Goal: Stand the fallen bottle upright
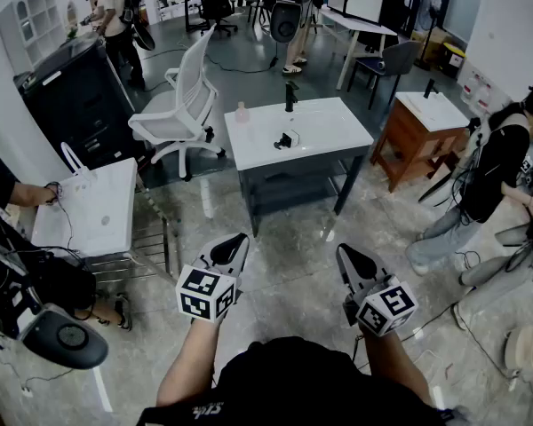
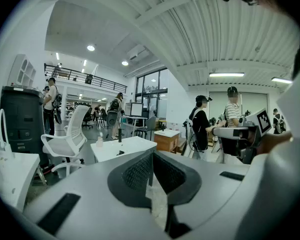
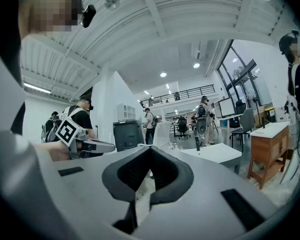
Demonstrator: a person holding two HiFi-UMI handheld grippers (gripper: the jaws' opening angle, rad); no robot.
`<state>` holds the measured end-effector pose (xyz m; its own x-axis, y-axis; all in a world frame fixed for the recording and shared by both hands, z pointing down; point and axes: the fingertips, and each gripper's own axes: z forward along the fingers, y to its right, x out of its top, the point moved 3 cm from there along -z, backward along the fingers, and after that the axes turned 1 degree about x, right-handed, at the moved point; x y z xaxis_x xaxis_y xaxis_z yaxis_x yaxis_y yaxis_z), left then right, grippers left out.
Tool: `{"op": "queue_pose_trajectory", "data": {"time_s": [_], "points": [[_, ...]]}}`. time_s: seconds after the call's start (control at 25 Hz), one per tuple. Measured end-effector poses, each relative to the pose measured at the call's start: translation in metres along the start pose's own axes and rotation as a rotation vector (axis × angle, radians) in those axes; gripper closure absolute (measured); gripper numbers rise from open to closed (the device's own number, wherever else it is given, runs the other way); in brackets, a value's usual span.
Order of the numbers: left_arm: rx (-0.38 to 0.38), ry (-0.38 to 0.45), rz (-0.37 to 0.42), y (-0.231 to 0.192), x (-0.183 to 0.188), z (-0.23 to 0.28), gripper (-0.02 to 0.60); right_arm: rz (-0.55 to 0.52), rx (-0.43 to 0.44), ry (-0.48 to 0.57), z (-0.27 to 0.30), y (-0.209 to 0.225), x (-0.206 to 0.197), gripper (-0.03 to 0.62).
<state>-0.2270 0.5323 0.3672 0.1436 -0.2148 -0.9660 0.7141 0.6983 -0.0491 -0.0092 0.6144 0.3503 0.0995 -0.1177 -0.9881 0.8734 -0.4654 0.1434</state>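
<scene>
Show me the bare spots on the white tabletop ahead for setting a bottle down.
Free: the white tabletop's right part, beyond the small dark object, and the front left corner, in front of the pale bottle. Crowded: the back edge, by the black upright fixture.

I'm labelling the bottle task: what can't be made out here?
Small dark object on the white rectangular table: head view, too small to say whether it is a fallen bottle.
Pale upright item by the table's far edge: head view, too small to identify.
Part of that table: right gripper view, hidden behind the right tongs.
</scene>
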Motion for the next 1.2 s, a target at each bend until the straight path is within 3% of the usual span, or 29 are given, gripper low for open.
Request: {"op": "queue_pose_trajectory", "data": {"time_s": [0.24,0.52,0.84,1.2], "points": [[0.039,0.042,-0.014,0.000,0.014,0.019,0.557,-0.045,-0.025,-0.026,0.002,0.027,0.009,0.583],[0.056,0.082,-0.024,0.020,0.030,0.034,0.557,-0.185,0.041,0.023,-0.002,0.020,0.037,0.583],[0.065,0.048,-0.026,0.059,0.010,0.039,0.557,-0.024,0.056,-0.070,-0.046,0.048,-0.004,0.580],[0.049,0.018,-0.060,0.076,-0.006,0.057,0.557,0.022,0.044,-0.082,-0.064,0.070,-0.012,0.579]]}}
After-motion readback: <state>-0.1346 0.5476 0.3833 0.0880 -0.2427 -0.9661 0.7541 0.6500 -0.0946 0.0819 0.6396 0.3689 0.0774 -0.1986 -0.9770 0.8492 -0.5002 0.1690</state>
